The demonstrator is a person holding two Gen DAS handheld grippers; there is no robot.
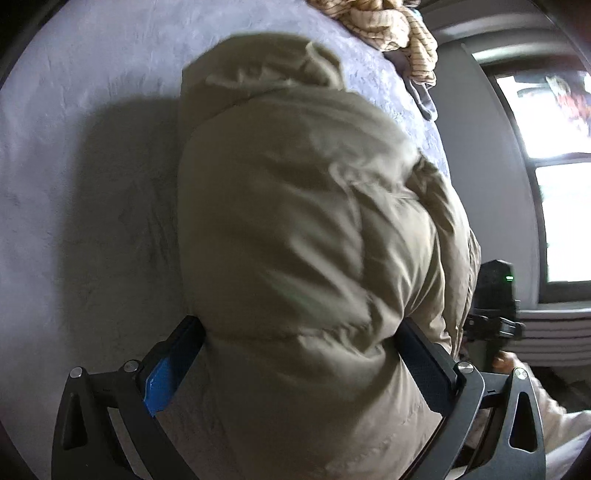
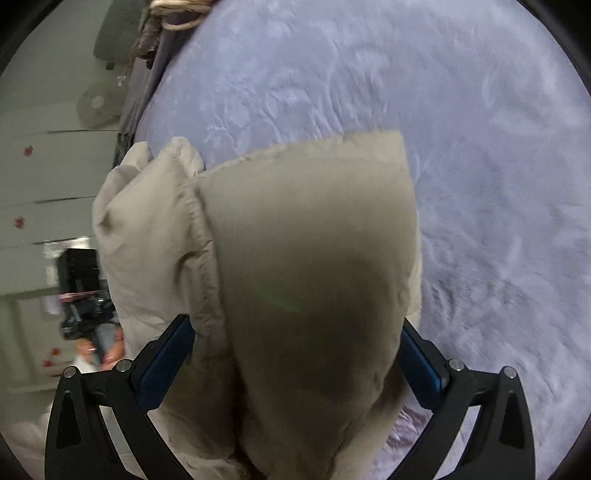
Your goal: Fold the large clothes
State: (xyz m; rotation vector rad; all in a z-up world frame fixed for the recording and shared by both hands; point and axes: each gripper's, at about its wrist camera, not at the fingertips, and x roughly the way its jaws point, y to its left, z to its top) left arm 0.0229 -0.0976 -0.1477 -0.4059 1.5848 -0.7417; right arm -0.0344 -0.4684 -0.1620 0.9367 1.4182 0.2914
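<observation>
Khaki padded jacket bunched between both sets of jaws, over a lavender bed.

In the left wrist view the jacket (image 1: 314, 229) fills the centre from 12 to 6 o'clock, its bulk wedged between the left gripper (image 1: 301, 347) jaws, which grasp it. The right gripper (image 2: 297, 343) has jaws spread wide (whether the pads press the fabric I cannot tell), with the jacket lying between them. The bed (image 2: 480, 147) spreads from 12 to 4 o'clock; a striped cloth (image 1: 399, 26) sits at 1 o'clock, a window (image 1: 554, 177) at 3. Both grippers tilt downward.
</observation>
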